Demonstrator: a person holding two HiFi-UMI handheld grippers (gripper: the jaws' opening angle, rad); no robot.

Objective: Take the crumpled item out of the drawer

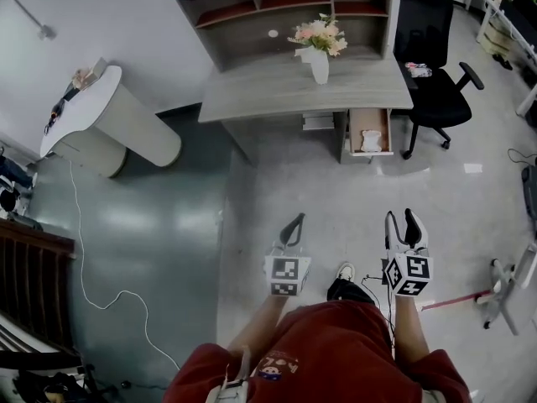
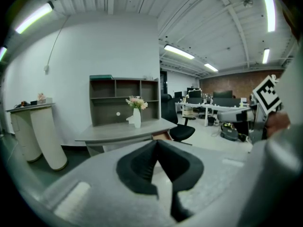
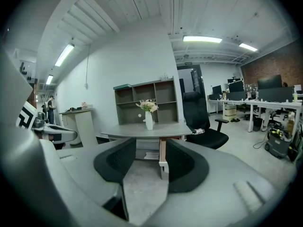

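Holding both tools low, you stand well back: your left tool (image 1: 294, 221) is clenched on nothing, and your right tool (image 1: 401, 218) is spread and empty, likely readied to grasp. Bare floor (image 1: 277, 183) lies open ahead. Beyond, the drawer (image 1: 370, 119) juts from the desk's (image 1: 252, 91) right end with the crumpled item (image 1: 371, 142) inside. The chair (image 1: 436, 99) crowds its right.

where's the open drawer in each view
Head view: open drawer upper right of centre, under the desk's right end, crumpled white item inside.
Left gripper view: centre, a brown sliver below the desk edge.
Right gripper view: centre, end-on under the desk.
Shared landmark: the vase of flowers on the desk.
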